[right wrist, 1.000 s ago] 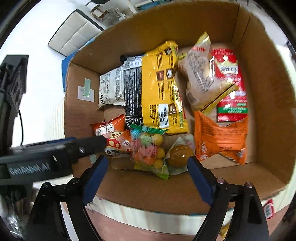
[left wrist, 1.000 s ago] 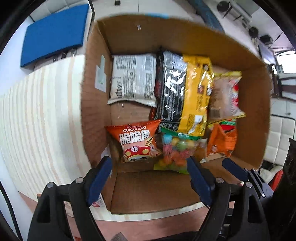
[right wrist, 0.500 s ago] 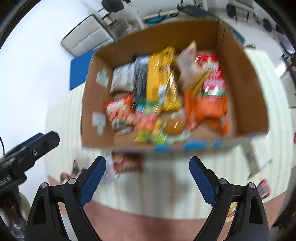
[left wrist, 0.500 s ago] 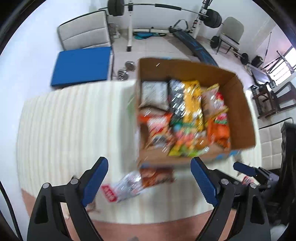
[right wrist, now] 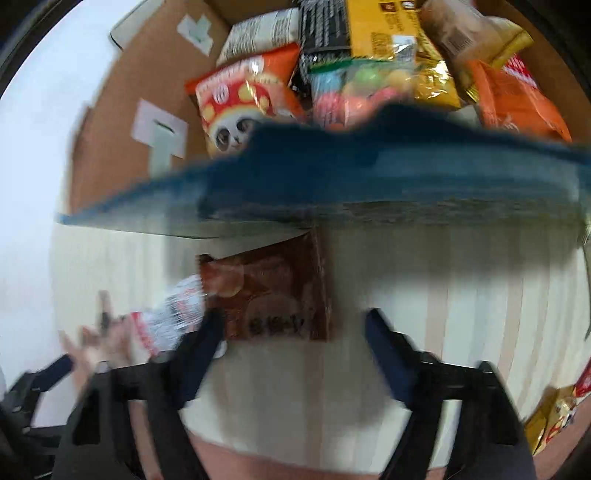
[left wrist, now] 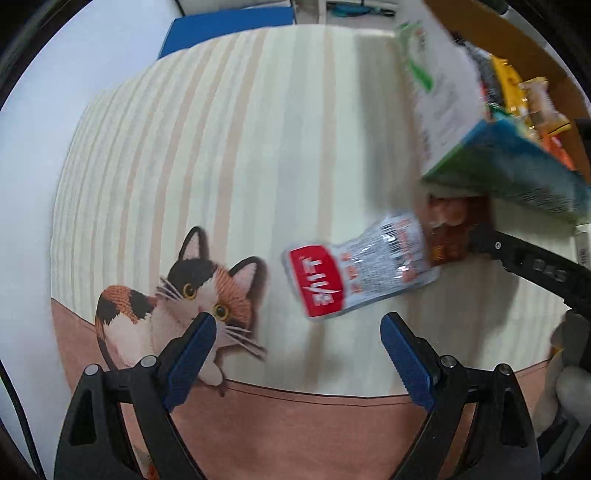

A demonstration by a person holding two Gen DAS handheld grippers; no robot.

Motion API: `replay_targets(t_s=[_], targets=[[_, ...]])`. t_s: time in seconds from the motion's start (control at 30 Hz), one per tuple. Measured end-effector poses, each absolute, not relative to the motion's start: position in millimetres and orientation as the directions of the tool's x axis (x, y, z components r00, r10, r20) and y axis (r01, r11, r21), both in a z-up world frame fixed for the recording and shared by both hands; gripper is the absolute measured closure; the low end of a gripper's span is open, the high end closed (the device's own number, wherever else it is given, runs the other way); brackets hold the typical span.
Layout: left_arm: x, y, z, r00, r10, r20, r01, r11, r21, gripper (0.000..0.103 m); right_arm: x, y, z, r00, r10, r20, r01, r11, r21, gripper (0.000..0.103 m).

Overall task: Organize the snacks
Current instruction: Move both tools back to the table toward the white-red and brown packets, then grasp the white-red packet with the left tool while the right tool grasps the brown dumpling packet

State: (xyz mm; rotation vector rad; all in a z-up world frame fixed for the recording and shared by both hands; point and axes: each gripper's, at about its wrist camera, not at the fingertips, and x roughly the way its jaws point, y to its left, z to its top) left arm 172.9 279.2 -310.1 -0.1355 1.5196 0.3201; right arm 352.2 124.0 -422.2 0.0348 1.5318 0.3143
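A brown snack packet [right wrist: 273, 295] lies on the striped cloth just in front of the cardboard box [right wrist: 369, 184]. My right gripper [right wrist: 293, 325] hangs over its near end with the jaws closing. The packet sits between the blurred fingers, and a gap shows at the right one. Beside it lies a silver-and-red packet [left wrist: 354, 277], partly overlapping the brown packet [left wrist: 454, 229]. My left gripper [left wrist: 297, 332] is open just short of the silver packet, holding nothing. One of the right gripper's fingers [left wrist: 517, 254] reaches the brown packet. The box [left wrist: 498, 158] holds several snack bags.
A cat picture [left wrist: 177, 295] is printed on the cloth near the table's front edge [left wrist: 314, 391]. More yellow and red packets [right wrist: 554, 417] lie at the lower right. A panda bag [right wrist: 240, 99] sits in the box's near left corner. A blue mat [left wrist: 221, 26] lies beyond the table.
Both grippers pulled back from over the box and dropped to the cloth in front of it. The two loose packets now fill the views. The right jaws have narrowed.
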Motion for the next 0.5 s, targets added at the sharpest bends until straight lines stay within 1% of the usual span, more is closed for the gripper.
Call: replay_targets(t_s=[0.07,0.1,0.13,0.17,0.3,0.37,0.43,0.5], targets=[[173,283,-315,0.015,0.118,-0.993,-0.291,0.951,0.108,0.012,347,129,-417,0.053,0.206,-0.977,-0.208,0.959,0.191,0.062],[174,283,-318,0.014,0.121,-0.993,-0.286,0.951,0.112,0.012,343,129,-414,0.071,0.193,-0.979,-0.219,0.96,0.174,0.075],[175,284,-321,0.014,0.125,-0.992,-0.281,0.953,0.116,0.012,340,126,-414,0.072,0.182,-0.981,-0.224,0.961,0.162,0.091],[177,283,-322,0.015,0.127,-0.992,-0.272,0.955,0.118,0.012,338,122,-416,0.06,0.185,-0.981,-0.22,0.961,0.168,0.102],[187,278,-331,0.012,0.135,-0.991,-0.211,0.969,0.13,0.012,322,88,-424,0.015,0.208,-0.978,-0.181,0.963,0.202,0.102],[194,269,-337,0.019,0.148,-0.989,-0.152,0.978,0.143,0.012,315,70,-426,-0.054,0.266,-0.962,-0.139,0.952,0.271,0.102],[201,254,-345,0.027,0.17,-0.985,-0.046,0.985,0.169,0.012,311,58,-424,-0.071,0.301,-0.951,-0.131,0.942,0.308,0.1],[207,237,-354,0.026,0.182,-0.983,0.085,0.979,0.183,0.012,308,50,-421,-0.101,0.295,-0.95,-0.151,0.939,0.308,0.097]])
